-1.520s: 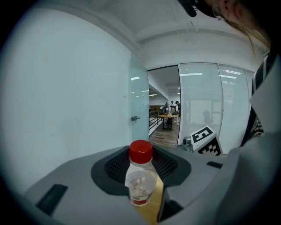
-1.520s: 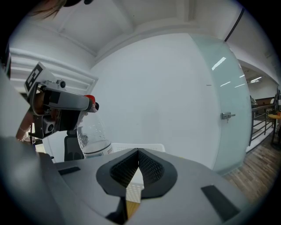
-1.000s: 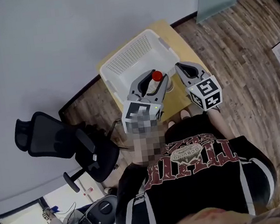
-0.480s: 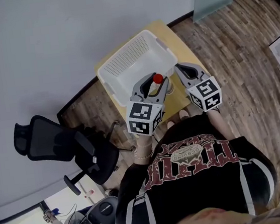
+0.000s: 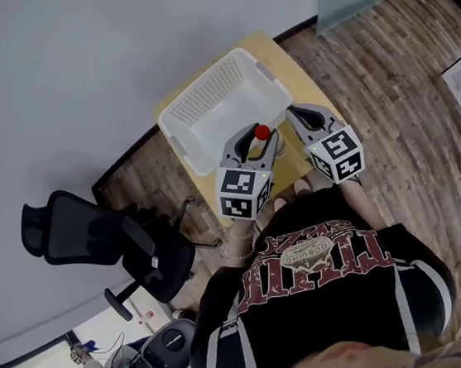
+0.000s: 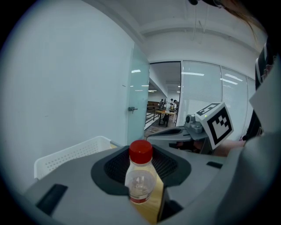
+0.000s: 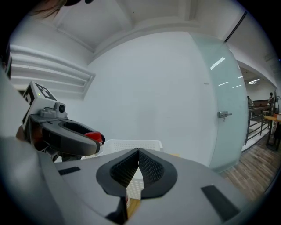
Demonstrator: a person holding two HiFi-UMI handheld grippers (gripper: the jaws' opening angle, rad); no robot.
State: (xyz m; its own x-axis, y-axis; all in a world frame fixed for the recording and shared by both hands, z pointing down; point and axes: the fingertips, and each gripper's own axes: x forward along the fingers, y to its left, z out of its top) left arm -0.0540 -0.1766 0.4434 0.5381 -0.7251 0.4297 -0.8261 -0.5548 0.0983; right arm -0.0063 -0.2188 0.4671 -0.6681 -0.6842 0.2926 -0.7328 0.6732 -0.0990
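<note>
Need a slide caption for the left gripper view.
Left tool grips a red-capped clear bottle near a white basket.

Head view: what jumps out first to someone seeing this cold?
The small clear bottle with a red cap draws the eye first, clamped in the left gripper over the near edge of the white perforated basket. The basket sits on a small wooden table. Beside the bottle, the right gripper has its jaws shut on nothing.
</note>
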